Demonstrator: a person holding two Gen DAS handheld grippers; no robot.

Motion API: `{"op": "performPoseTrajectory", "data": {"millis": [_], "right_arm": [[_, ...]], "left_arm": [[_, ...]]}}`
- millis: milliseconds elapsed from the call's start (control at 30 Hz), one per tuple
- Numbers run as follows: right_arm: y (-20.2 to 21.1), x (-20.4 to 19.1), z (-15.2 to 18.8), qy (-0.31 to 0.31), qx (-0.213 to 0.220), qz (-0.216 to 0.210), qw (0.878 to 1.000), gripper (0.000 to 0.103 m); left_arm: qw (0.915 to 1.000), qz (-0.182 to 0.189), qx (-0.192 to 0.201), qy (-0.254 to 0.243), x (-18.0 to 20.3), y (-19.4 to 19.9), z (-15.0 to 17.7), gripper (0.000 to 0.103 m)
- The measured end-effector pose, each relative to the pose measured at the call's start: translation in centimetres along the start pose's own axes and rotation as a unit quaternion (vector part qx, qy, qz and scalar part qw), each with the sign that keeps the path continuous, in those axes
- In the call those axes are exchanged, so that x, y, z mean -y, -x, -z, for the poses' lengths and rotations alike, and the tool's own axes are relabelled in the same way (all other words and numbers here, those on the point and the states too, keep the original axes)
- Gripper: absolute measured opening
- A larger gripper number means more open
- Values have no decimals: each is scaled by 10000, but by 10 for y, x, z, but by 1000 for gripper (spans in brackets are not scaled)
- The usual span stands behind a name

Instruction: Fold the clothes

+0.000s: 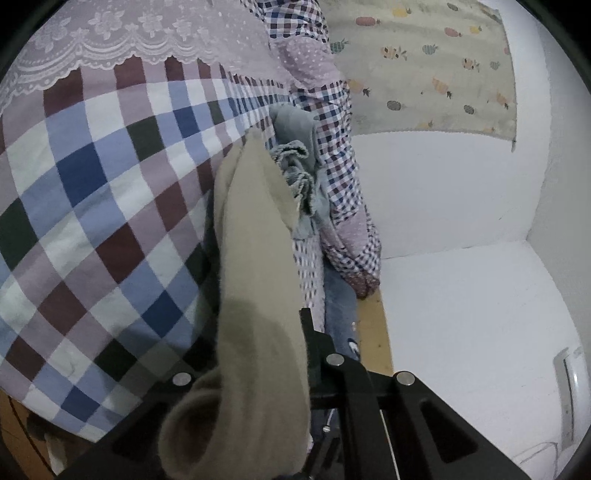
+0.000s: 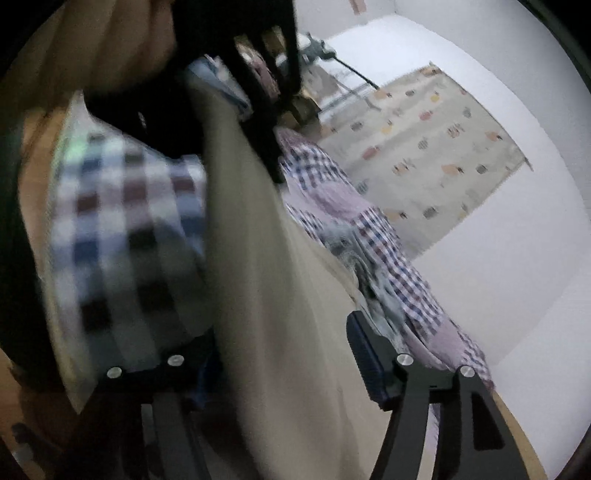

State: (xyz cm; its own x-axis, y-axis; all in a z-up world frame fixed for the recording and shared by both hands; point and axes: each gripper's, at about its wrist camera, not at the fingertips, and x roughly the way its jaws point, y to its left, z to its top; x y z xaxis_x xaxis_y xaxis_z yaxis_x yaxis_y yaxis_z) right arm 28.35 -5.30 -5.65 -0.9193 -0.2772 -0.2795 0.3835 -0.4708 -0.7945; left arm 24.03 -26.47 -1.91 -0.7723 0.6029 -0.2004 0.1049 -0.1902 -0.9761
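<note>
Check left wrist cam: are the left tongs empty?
No, the left tongs are shut on the beige garment, which drapes over them.

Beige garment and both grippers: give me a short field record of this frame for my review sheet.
garment: beige garment, hanging long and bunched
left gripper: left gripper shut on the beige garment
right gripper: right gripper open, the beige cloth lies between its fingers
surface: checked bedsheet with a lace-edged cover at the far end
other clothes: grey-blue garment crumpled beside the beige one
image quality: right wrist view blurred
</note>
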Motion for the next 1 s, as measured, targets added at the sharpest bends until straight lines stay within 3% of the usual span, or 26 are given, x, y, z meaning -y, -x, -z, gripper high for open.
{"op": "performPoseTrajectory", "data": {"millis": [233, 533, 733, 867, 933, 1000], "right_arm": [[-7, 37, 52, -145, -730, 584, 9955, 68], [-7, 90, 124, -175, -1587, 1211, 9797, 68], [-1, 122, 177, 63, -2124, 1383, 9673, 68], [11, 130, 200, 372, -2202, 1389, 9648, 67], [16, 131, 205, 506, -2199, 1329, 9651, 63], [16, 130, 209, 602, -2256, 1176, 9652, 36]], "left_arm": [[9996, 259, 41, 137, 11, 3, -3, 3], [9987, 368, 197, 279, 18, -1, -12, 3], [9990, 258, 241, 264, 18, -5, -15, 3], [9992, 130, 289, 262, 15, -6, -15, 3], [9993, 37, 301, 202, 14, -4, -14, 3], [9994, -81, 317, 127, 13, -2, -13, 3]]}}
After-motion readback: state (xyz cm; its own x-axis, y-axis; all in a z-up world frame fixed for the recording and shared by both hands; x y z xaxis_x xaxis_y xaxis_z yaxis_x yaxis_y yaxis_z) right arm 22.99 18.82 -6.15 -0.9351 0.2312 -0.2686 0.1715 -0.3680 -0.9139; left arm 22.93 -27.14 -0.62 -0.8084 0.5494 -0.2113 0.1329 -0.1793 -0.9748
